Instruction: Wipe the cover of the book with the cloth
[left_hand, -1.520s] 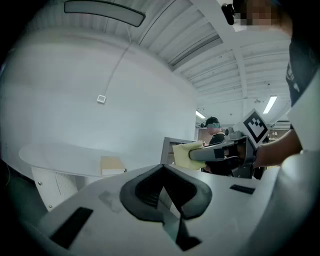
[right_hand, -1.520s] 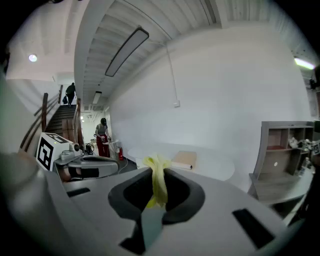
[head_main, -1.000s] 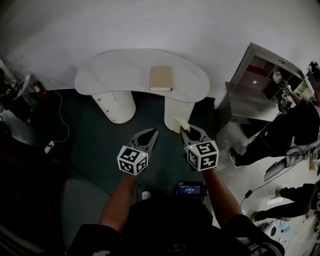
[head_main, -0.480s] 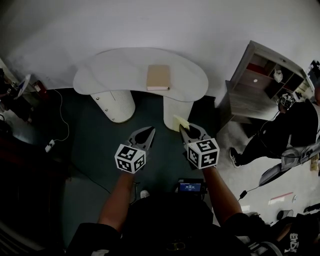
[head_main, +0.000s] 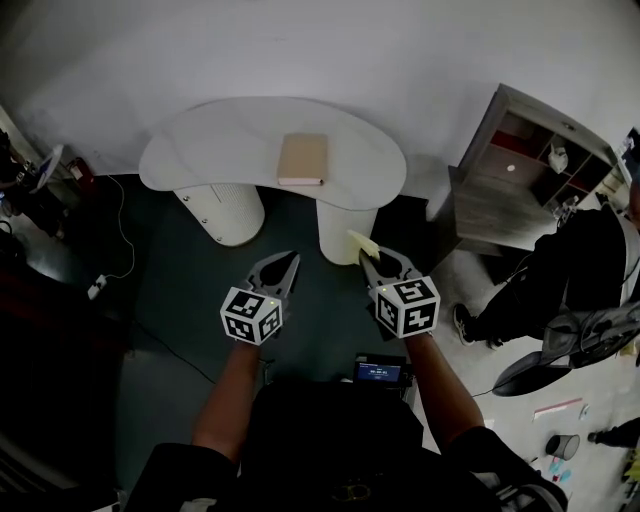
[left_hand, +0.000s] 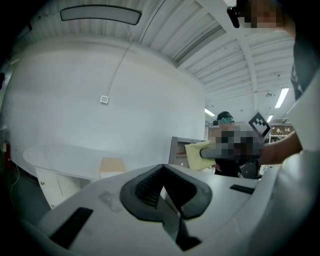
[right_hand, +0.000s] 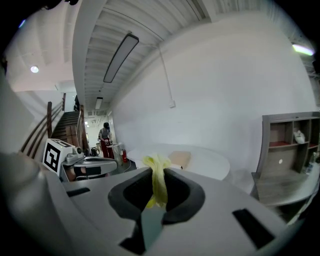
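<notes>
A tan book lies flat on the white curved table, near its front edge. Both grippers hang well short of the table, over the dark floor. My right gripper is shut on a yellow cloth, which sticks up as a pinched fold between the jaws in the right gripper view. The book shows beyond it. My left gripper is shut on nothing. From the left gripper view, the book sits ahead to the left and the cloth to the right.
A grey shelf unit stands right of the table. A person in dark clothes is beside it. A cable and power strip lie on the floor at left. A small screen device sits below my right gripper.
The table and book have slid left in the head view. My left gripper has drifted slightly left and down. The person at right has shifted. Both grips are unchanged.
</notes>
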